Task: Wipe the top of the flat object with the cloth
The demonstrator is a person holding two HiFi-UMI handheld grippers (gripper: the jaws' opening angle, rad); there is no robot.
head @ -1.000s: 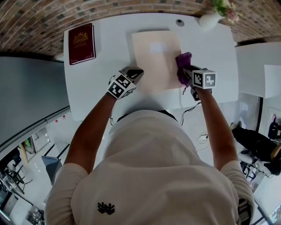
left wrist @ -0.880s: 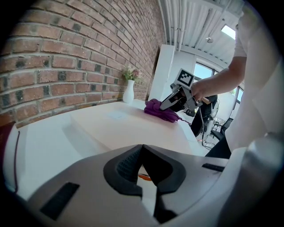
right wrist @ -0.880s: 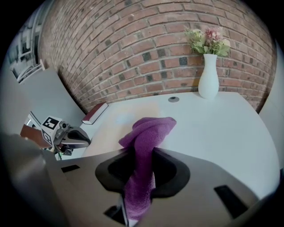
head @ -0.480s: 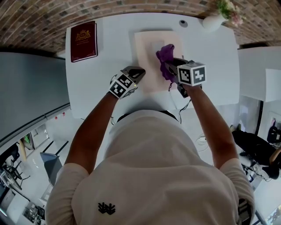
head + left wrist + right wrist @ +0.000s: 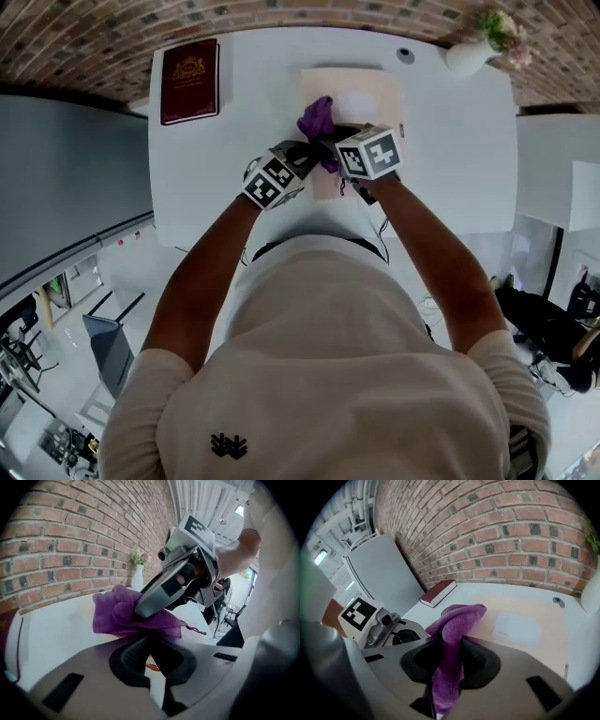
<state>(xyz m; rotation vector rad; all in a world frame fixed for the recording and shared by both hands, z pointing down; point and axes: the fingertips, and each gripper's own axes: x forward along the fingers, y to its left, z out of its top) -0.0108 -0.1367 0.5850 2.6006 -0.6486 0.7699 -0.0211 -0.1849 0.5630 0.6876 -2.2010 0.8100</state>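
The flat object (image 5: 367,127), a pale beige sheet-like board with a lighter rectangular label (image 5: 518,627) on its top, lies on the far middle part of the white table (image 5: 225,169). The purple cloth (image 5: 317,117) sits bunched on the board's left side, close to its left edge. The right gripper (image 5: 330,141) has its jaws clamped on the cloth. In the right gripper view the fabric runs up through the narrow slot between the two dark pads and folds forward over the board. The left gripper (image 5: 298,157) is just beside the right one, at the board's near left edge. Its jaws are drawn almost together, with only a thin slit between them and nothing gripped. From the left gripper view, a grey finger of the right gripper slants down into the cloth directly ahead. A dark red book (image 5: 190,80) lies well apart at the table's far left corner. A white vase (image 5: 466,58) with flowers stands at the far right, and a small round fitting (image 5: 405,55) is between it and the board. A brick wall (image 5: 511,536) runs behind the table.
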